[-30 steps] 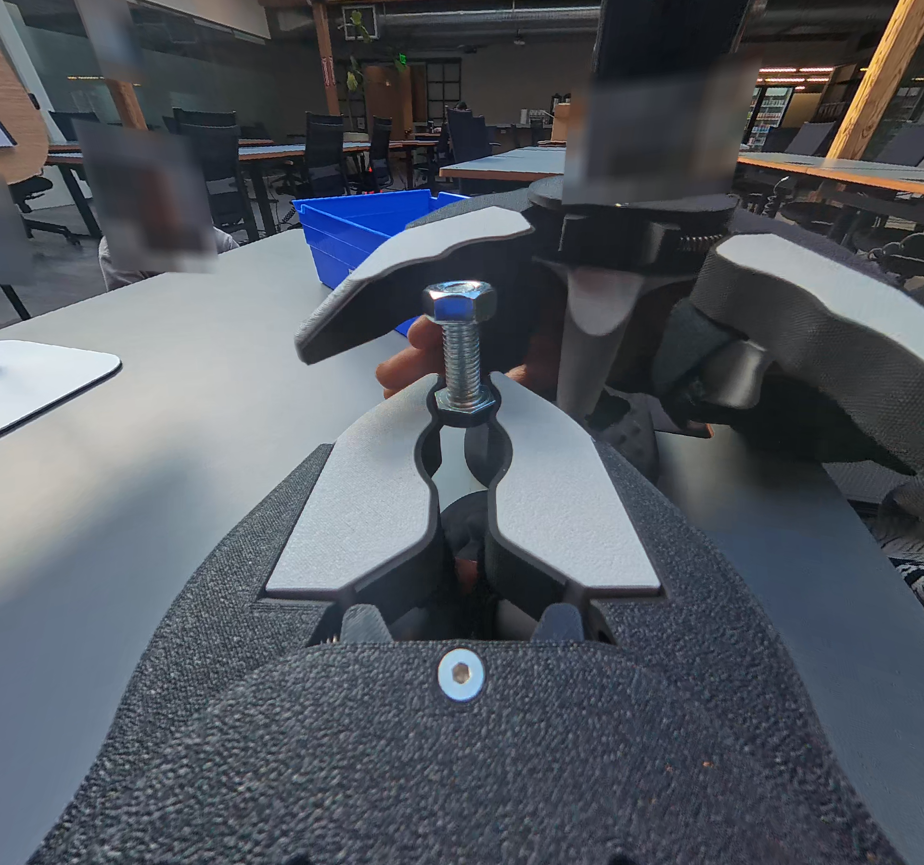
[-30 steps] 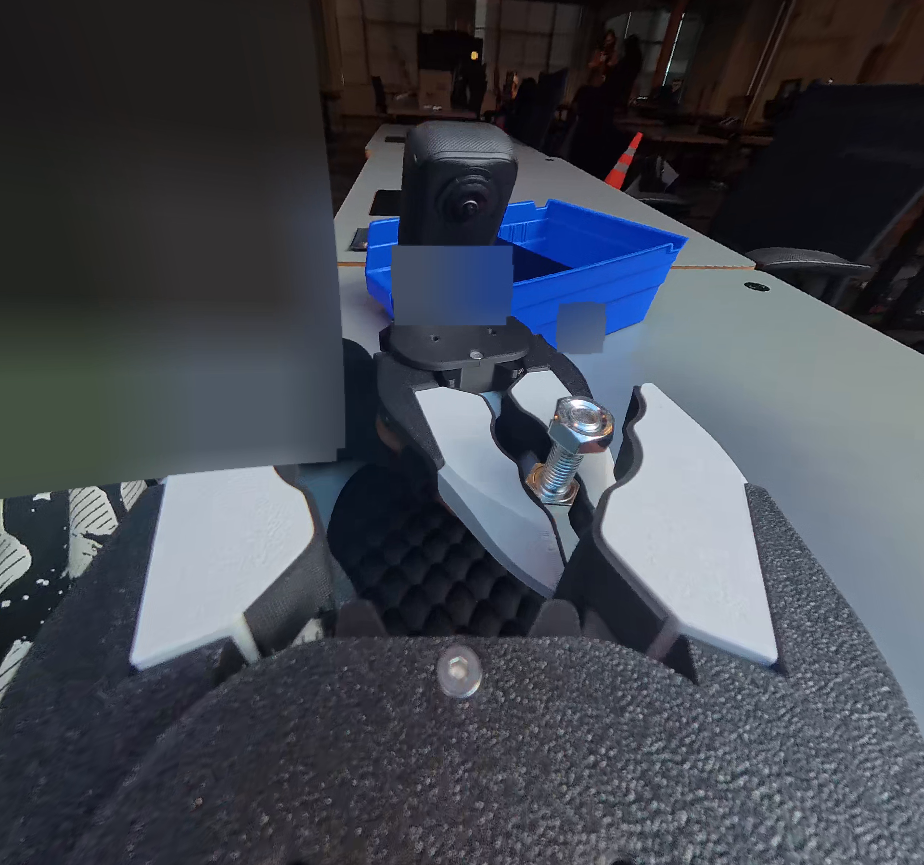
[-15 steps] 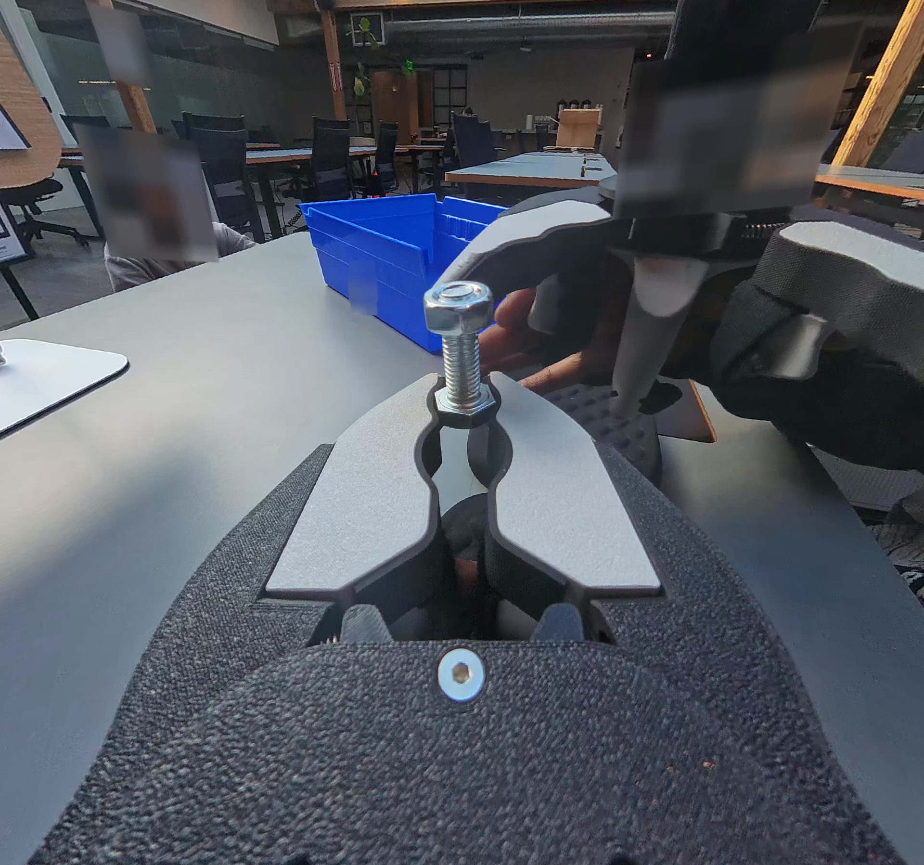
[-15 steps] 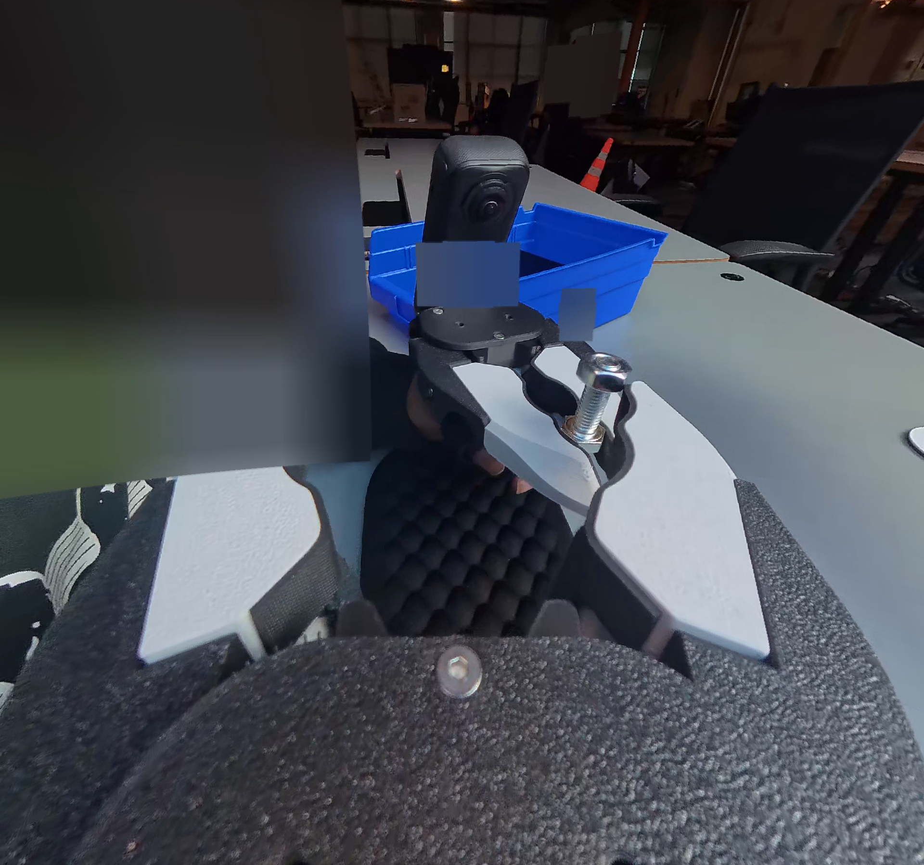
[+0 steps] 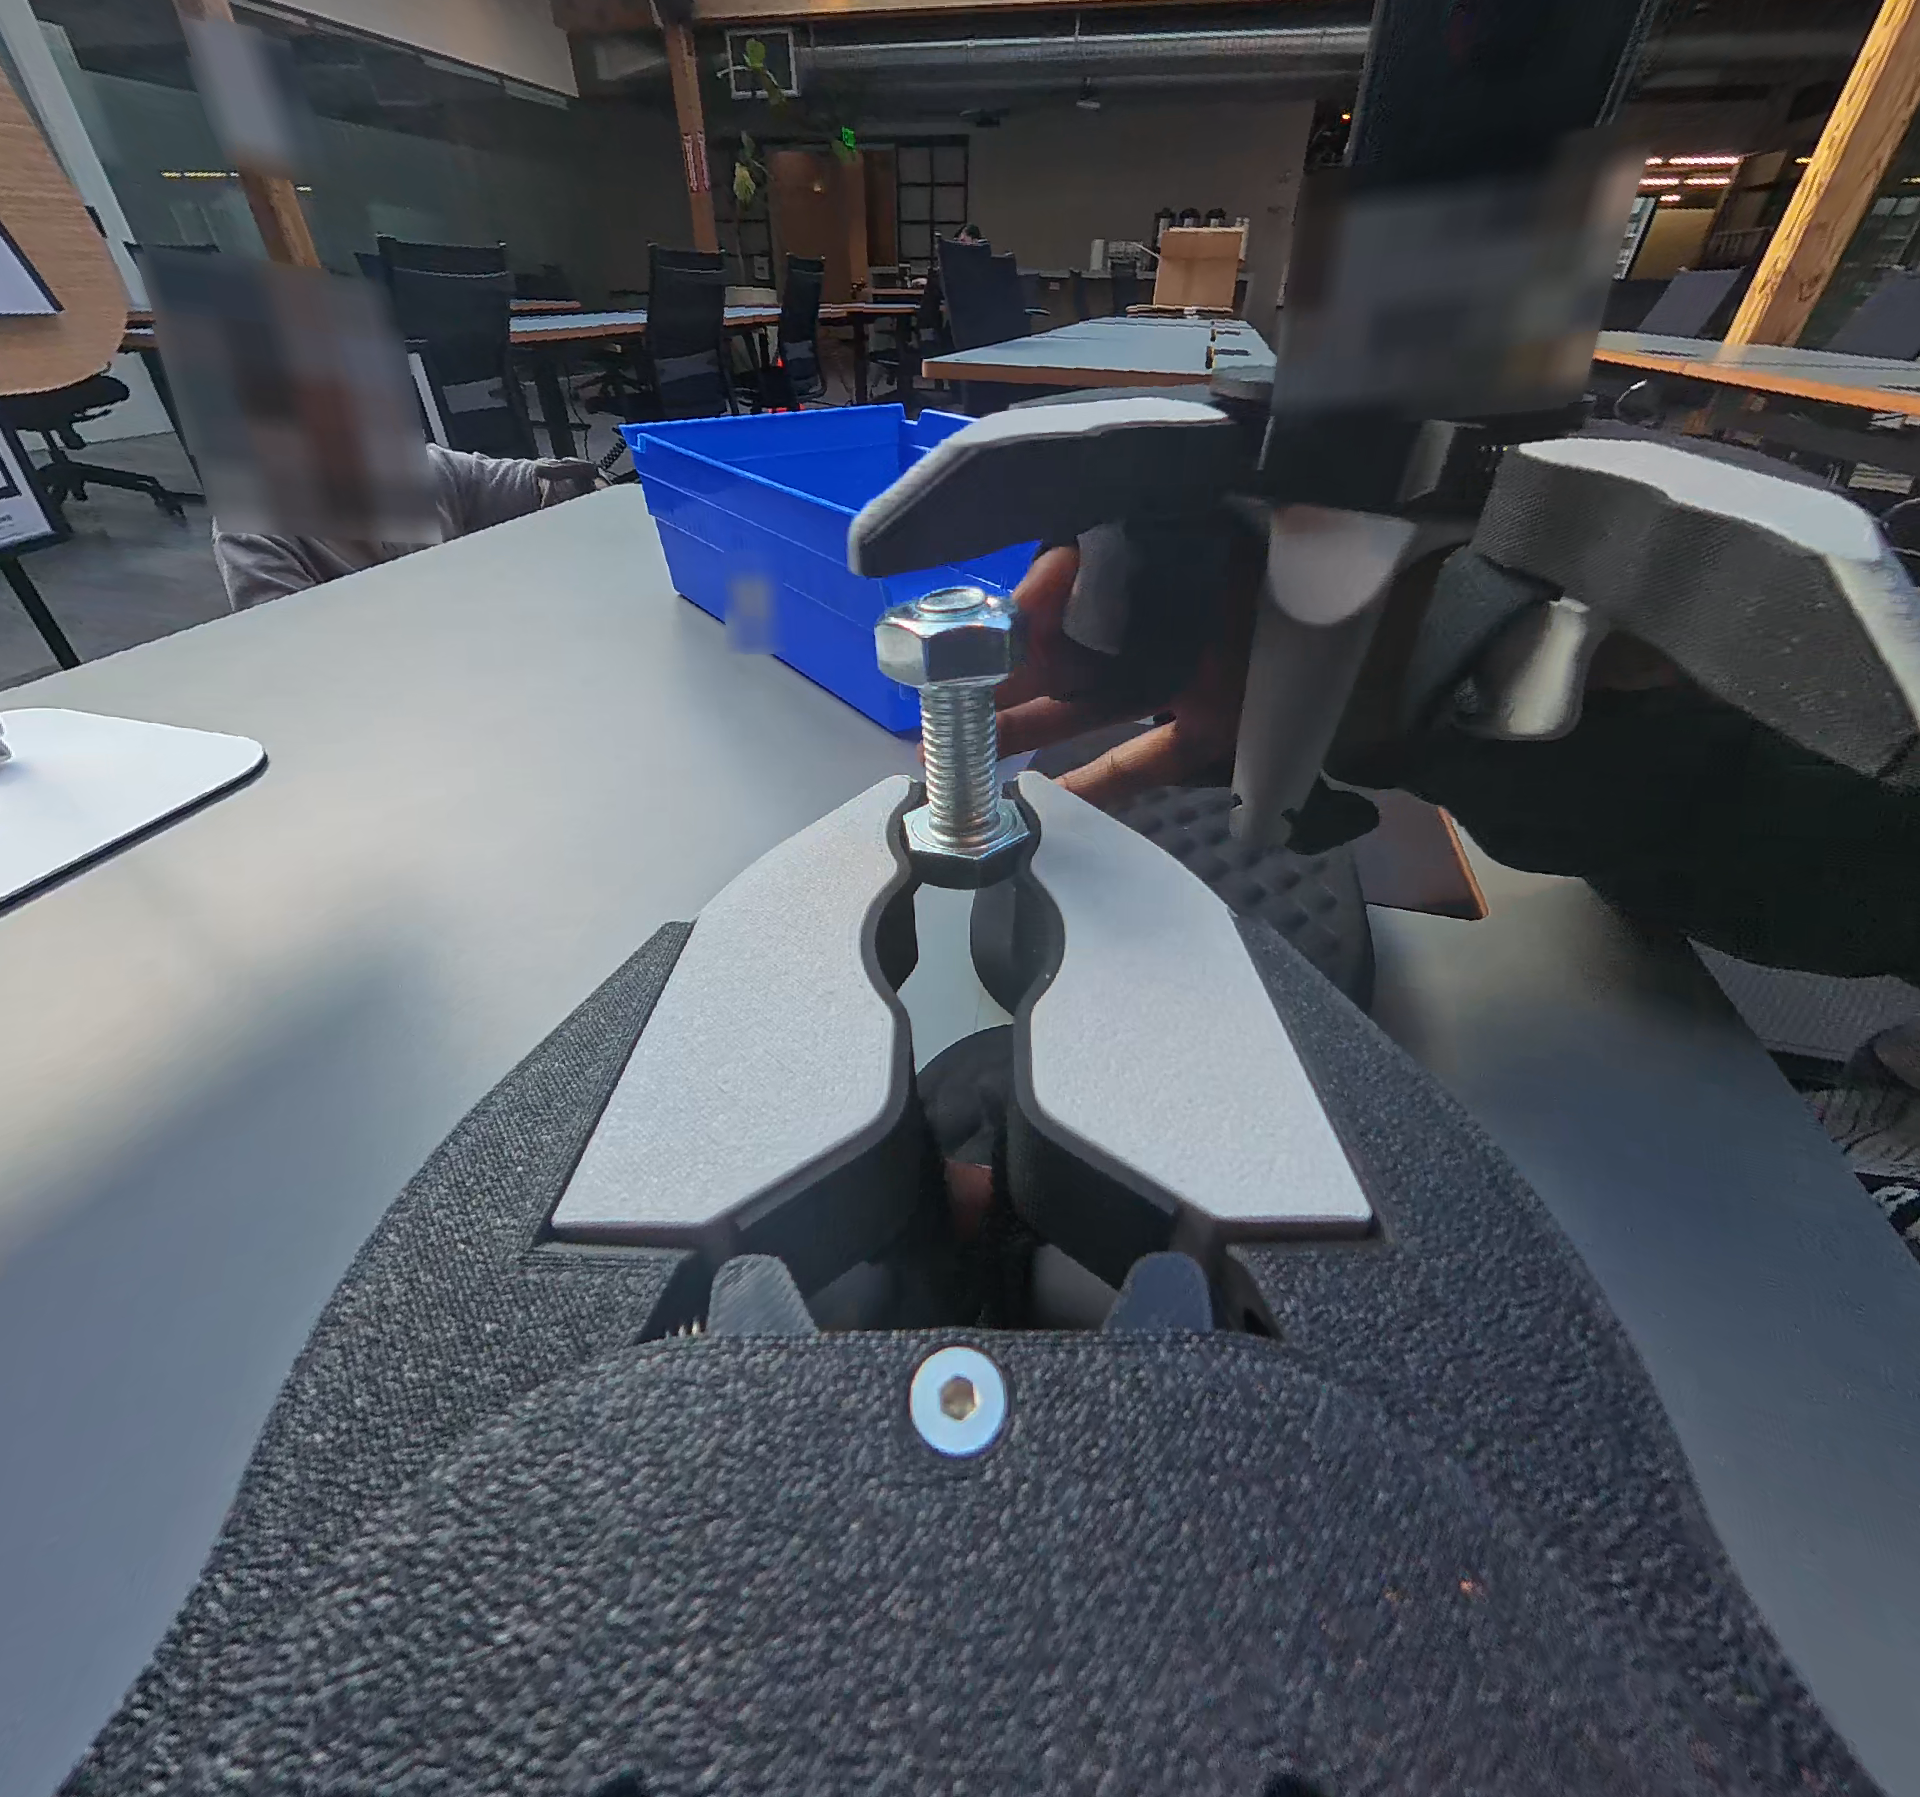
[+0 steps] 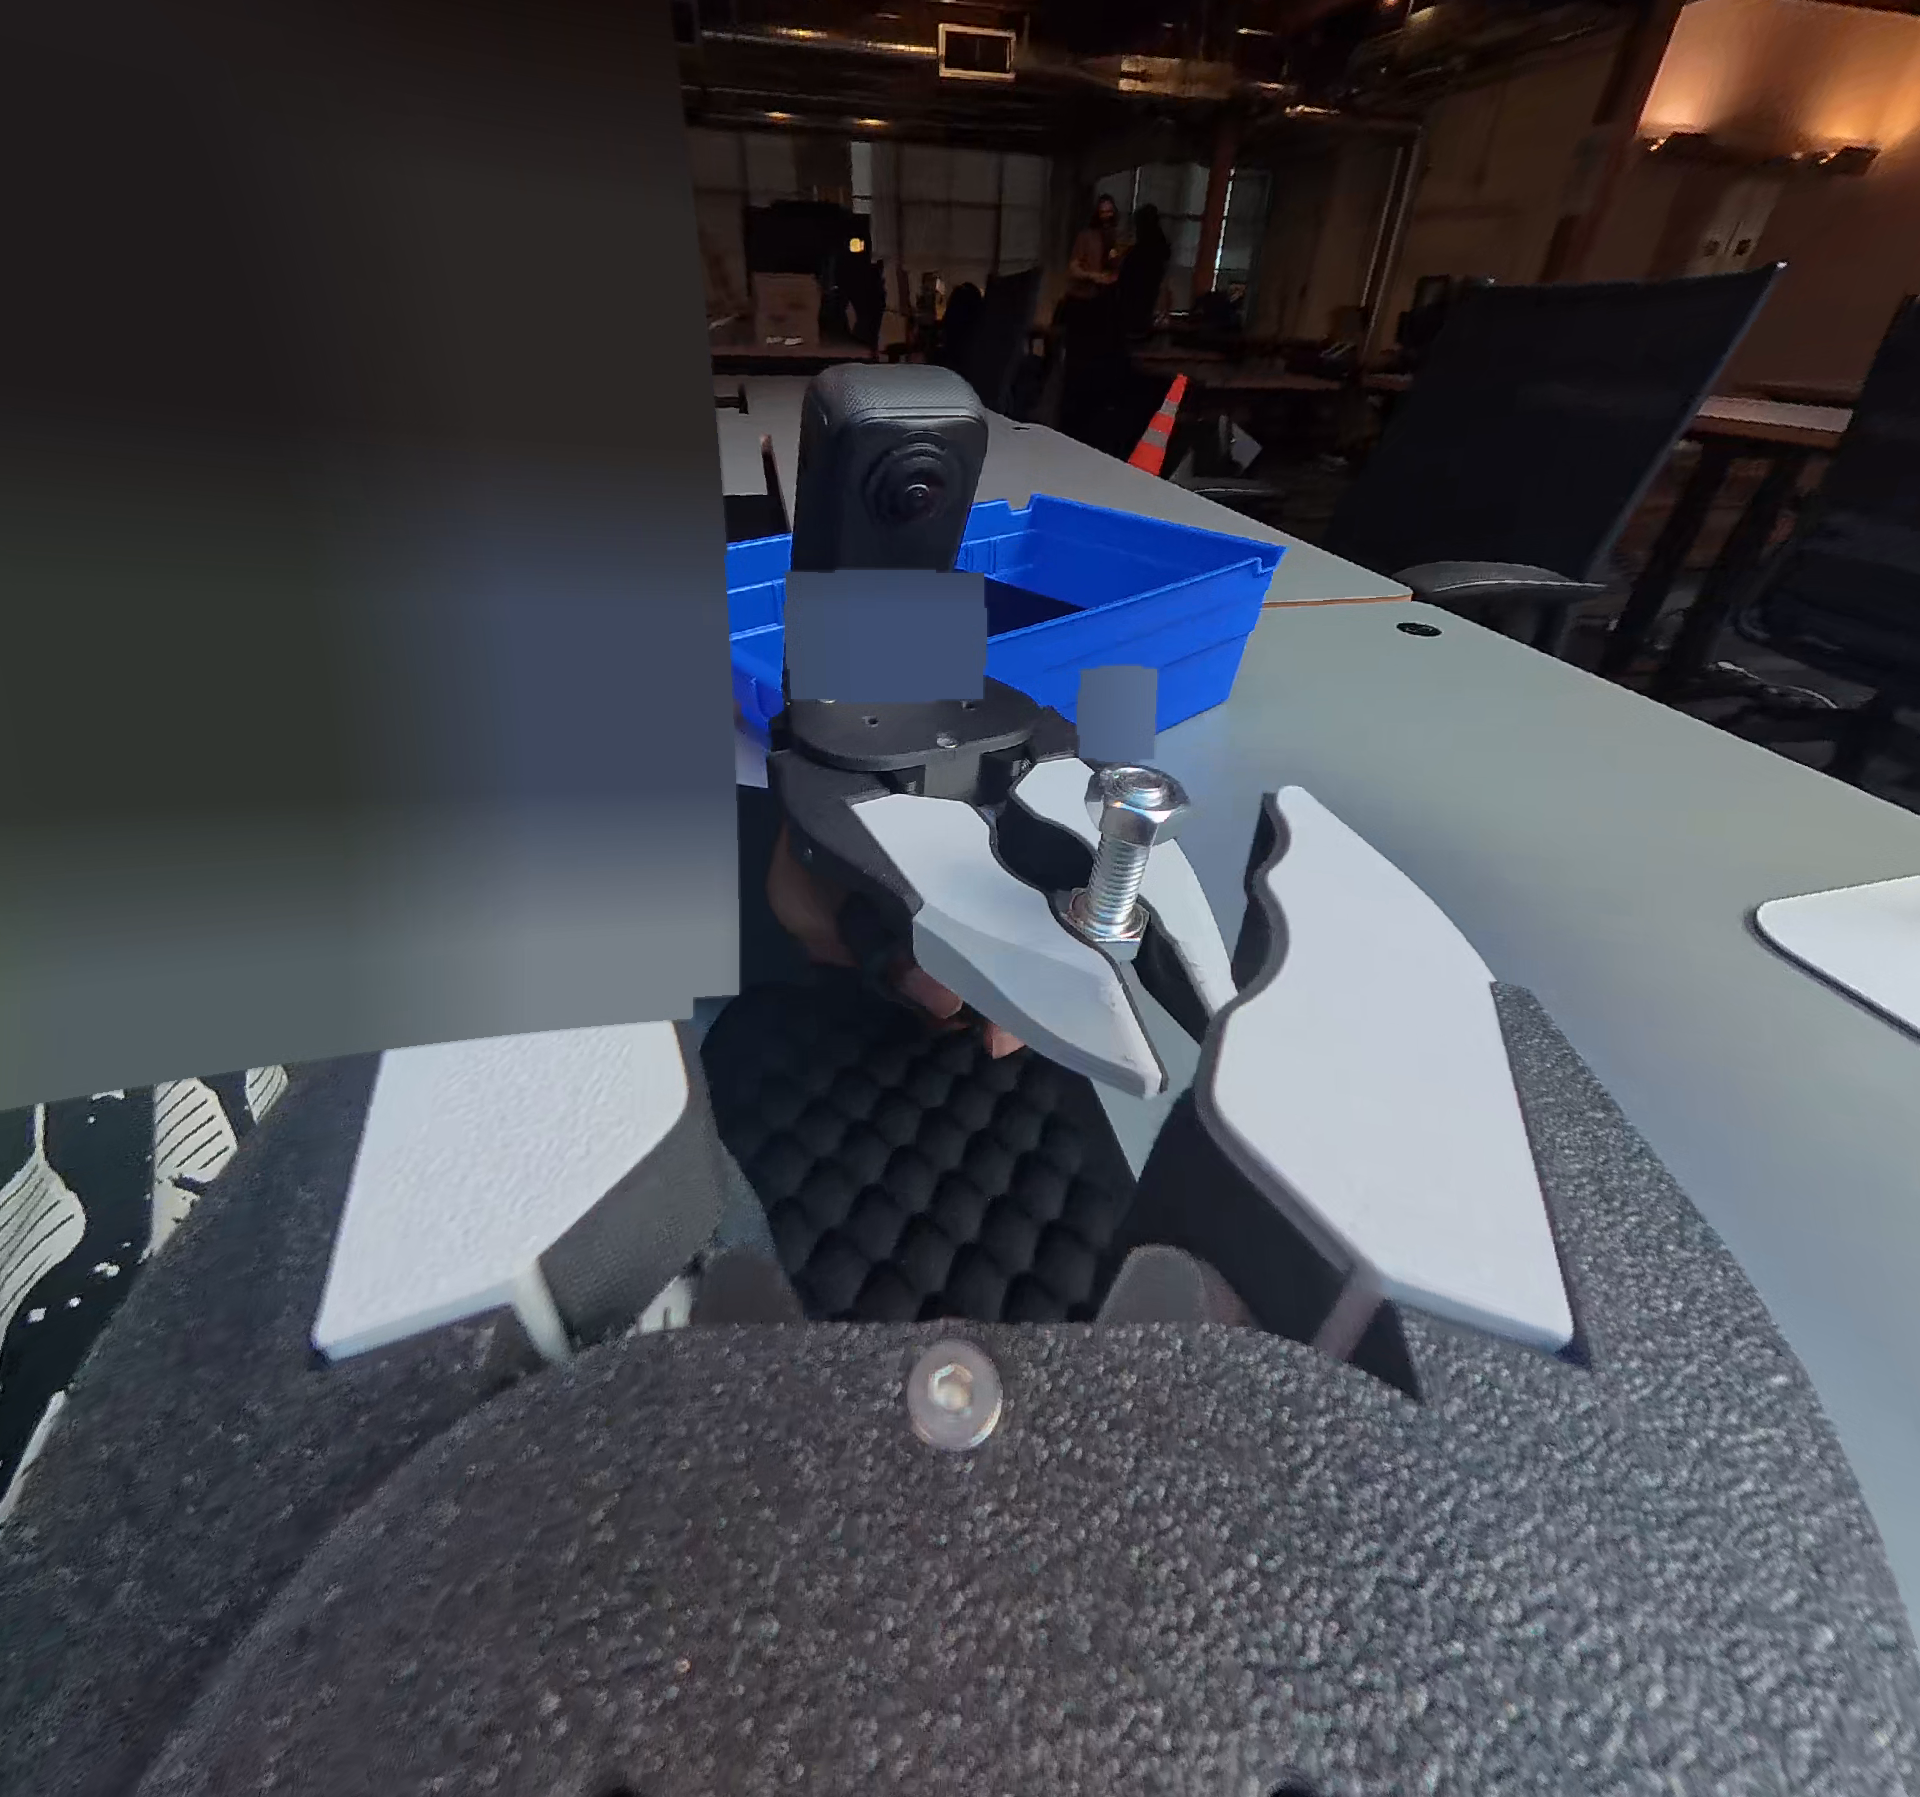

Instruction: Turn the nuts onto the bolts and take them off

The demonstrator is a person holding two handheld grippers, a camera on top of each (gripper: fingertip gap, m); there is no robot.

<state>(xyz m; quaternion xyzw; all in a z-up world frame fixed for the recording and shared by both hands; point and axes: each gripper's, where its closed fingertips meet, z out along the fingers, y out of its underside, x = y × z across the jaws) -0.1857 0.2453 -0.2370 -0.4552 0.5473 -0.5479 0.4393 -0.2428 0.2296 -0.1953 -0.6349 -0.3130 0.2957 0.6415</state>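
Clamping the lower hex piece of a bolt (image 5: 961, 760), the left hand-held gripper (image 5: 966, 838) is keeping the threaded shank upright between its closed fingertips, with a second hex piece, which may be the nut (image 5: 948, 644), sitting at the shank's top. The left wrist view is showing the right hand-held gripper (image 5: 1382, 542) spread open just beyond and to the right of the bolt, touching nothing. The right wrist view is revealing the camera (image 6: 888, 469) riding on the left one. A blue bin (image 5: 769, 511) is standing on the grey counter (image 5: 447, 771) beyond both, and a black dimpled foam pad (image 6: 914, 1155) is lying beneath them.
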